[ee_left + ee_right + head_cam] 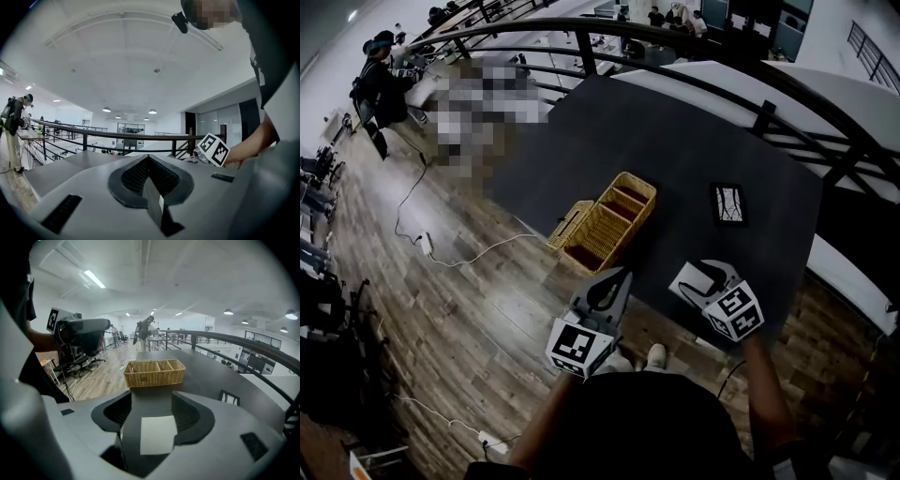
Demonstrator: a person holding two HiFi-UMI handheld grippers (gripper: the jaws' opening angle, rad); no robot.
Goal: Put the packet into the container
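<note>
Lying ahead of right tool (710,275), packet (728,203), well apart

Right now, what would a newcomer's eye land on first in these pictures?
A divided woven wicker basket sits at the left edge of the dark grey table. A small black-bordered white packet lies to its right, apart from it. At the table's near edge are the left gripper, jaws together, and the right gripper, jaws apart and empty.

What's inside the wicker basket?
The basket has three compartments; from the head view their floors look bare. The packet lies outside on the table. Corners under the walls are hidden.
</note>
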